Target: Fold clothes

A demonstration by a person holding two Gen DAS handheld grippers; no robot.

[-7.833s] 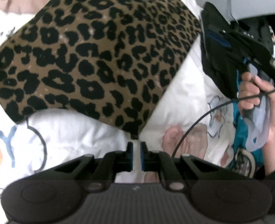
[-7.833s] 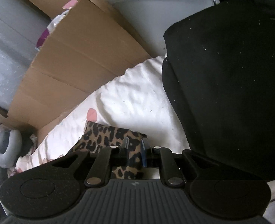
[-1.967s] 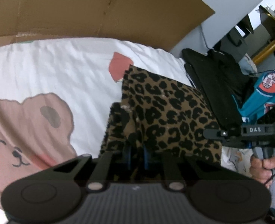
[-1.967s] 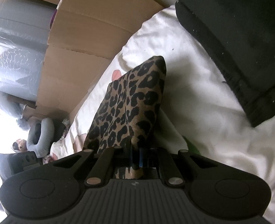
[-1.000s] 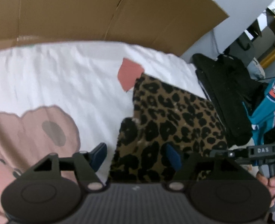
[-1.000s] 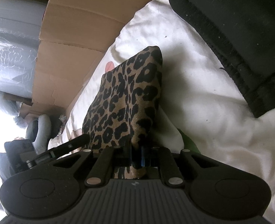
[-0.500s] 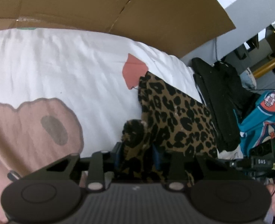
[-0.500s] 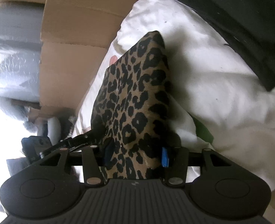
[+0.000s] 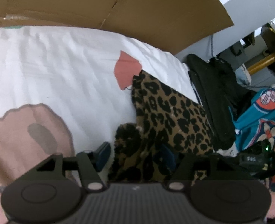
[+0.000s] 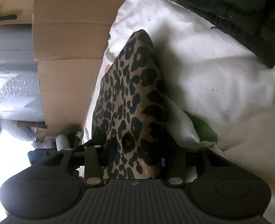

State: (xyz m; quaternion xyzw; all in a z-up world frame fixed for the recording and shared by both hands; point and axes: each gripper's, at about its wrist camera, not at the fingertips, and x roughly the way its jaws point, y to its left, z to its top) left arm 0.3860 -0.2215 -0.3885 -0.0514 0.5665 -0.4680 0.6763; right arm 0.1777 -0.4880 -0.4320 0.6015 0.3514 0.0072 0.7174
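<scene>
Writing: nothing I can really read. There's a small label on my right gripper (image 9: 253, 159) seen from the left wrist view, but it's too blurry, and a round badge on the teal cloth (image 9: 257, 115) is unreadable too.
Garment: leopard-print piece (image 9: 167, 112), folded, lying on my white printed bedsheet (image 9: 62, 65).
Long axis: runs away from both cameras, toward the cardboard (image 9: 118, 5) at the far end; the black clothes (image 9: 216, 97) sit just beside it.
Left gripper (image 9: 135, 155): jaws just widened, pads apart around the near bunched corner, not pinching.
Right gripper (image 10: 137, 155) in its own view: jaws just narrowed, near edge between them; can't tell if they're squeezing.
</scene>
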